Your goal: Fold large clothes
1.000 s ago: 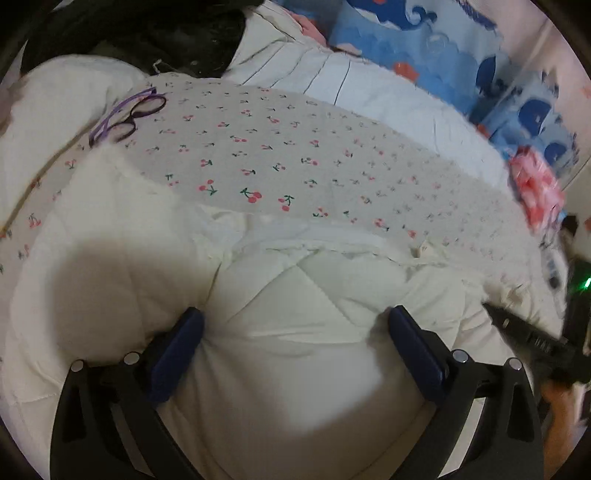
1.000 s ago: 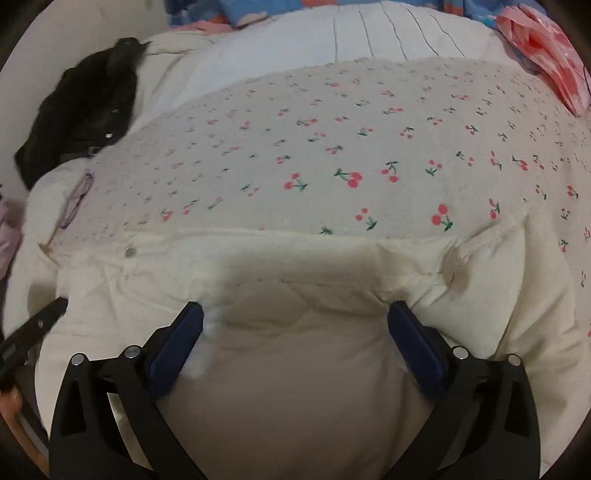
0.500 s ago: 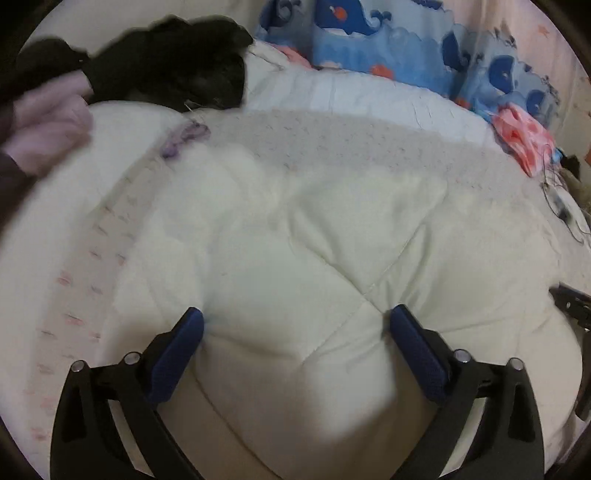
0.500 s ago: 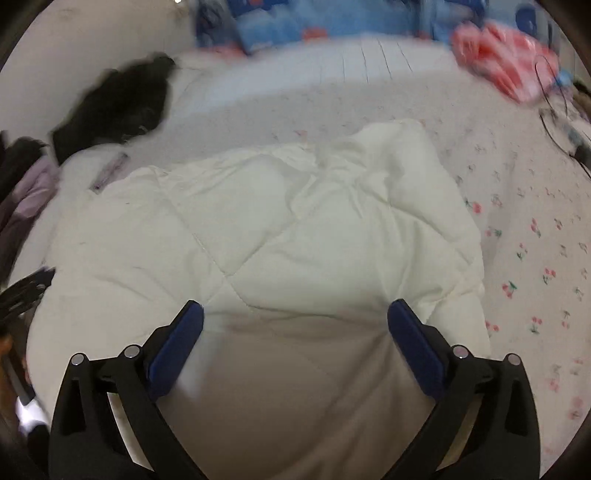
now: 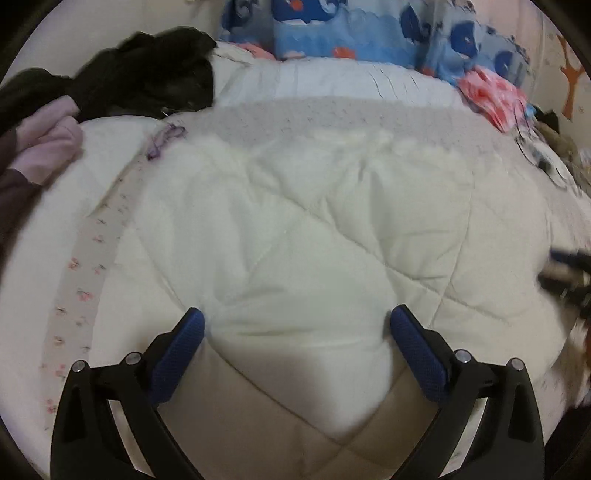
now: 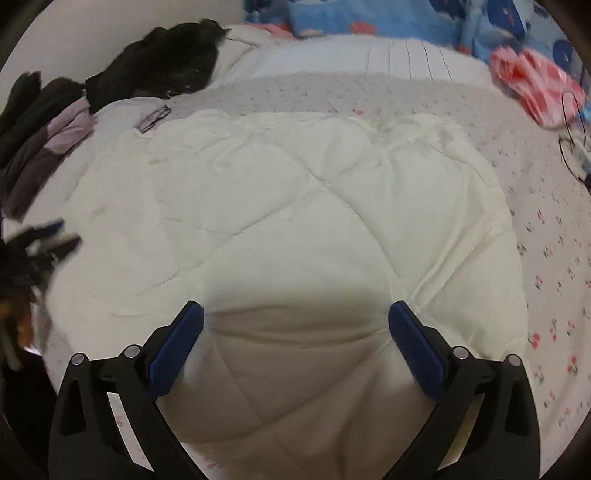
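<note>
Cream quilted garment [image 5: 317, 229] spread flat across the middle of the bed, diamond stitching showing, near edge bunched between the fingers in both wrist views. Left gripper [image 5: 297, 325] at 6 o'clock of its view, blue-padded fingers [image 5: 177, 347] spread wide, a puffed fold of the cream fabric sitting between them; cannot tell whether the pads press it. Right gripper [image 6: 295, 321] likewise at 6 o'clock of its own view, fingers [image 6: 417, 350] spread wide over the shaded near hem of the same garment [image 6: 295, 221]; grip on the cloth not clear either. Cherry-print sheet [image 6: 546, 258] bare at 3 o'clock beside the garment in the right view, and showing as a narrow strip [image 5: 88, 273] at 9 o'clock in the left view. Purple-framed glasses [image 6: 155, 118] just off the garment's far left corner at 11 o'clock. Black clothing [image 5: 147, 77] heaped at 11 o'clock, pink and lilac clothes [image 5: 48, 147] at 10 o'clock. Blue whale-print pillows [image 5: 369, 29] along 12 o'clock, pink crumpled item [image 6: 535, 85] at 2 o'clock. Blurred dark shape of the other gripper at 3 o'clock in the left view and at 9 o'clock in the right view.
</note>
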Available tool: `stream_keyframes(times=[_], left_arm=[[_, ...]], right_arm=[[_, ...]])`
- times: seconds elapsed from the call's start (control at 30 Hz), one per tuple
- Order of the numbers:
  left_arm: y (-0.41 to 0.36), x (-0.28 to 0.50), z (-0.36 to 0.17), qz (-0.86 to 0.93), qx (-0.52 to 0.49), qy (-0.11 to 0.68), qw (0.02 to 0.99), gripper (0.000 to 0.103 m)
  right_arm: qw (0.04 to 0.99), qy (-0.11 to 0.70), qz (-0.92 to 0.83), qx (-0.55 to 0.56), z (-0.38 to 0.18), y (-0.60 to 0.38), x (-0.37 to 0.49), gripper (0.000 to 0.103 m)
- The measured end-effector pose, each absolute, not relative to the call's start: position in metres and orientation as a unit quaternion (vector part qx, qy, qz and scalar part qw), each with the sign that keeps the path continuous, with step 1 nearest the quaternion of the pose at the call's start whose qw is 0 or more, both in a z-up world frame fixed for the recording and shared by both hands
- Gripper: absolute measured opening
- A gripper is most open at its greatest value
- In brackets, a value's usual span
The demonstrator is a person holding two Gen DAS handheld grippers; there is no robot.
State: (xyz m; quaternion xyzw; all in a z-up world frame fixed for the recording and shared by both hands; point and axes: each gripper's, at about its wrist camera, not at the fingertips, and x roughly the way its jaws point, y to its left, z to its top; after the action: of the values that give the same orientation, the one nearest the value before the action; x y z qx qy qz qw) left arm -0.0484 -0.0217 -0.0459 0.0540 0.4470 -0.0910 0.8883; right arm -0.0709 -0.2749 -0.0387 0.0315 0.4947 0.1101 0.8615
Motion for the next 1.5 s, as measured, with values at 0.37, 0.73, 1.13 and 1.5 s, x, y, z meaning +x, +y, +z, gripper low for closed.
stream_keyframes(times=[0.37,0.73,1.13,1.5], left_arm=[[-0.02,-0.061,-0.003,-0.093,0.047,0.301,0.948,0.097],[-0.016,-0.028,-0.03,-0.067,-0.005,0.385,0.92,0.097],[-0.046,-0.037,-0.015,-0.083,0.023,0.339,0.937,0.097],[-0.056,-0.028,-0.009,-0.073,0.013,0.316,0.946,0.097]], right_arm=[[0.913,0.371,0.141,0.092,0.033,-0.224,-0.029,0.097],[0.906,0.389,0.12,0.115,-0.01,-0.242,-0.004,0.097],[0.907,0.397,-0.009,0.141,-0.048,-0.352,-0.001,0.097],[0.925,0.367,-0.038,0.093,-0.037,-0.334,-0.007,0.097]])
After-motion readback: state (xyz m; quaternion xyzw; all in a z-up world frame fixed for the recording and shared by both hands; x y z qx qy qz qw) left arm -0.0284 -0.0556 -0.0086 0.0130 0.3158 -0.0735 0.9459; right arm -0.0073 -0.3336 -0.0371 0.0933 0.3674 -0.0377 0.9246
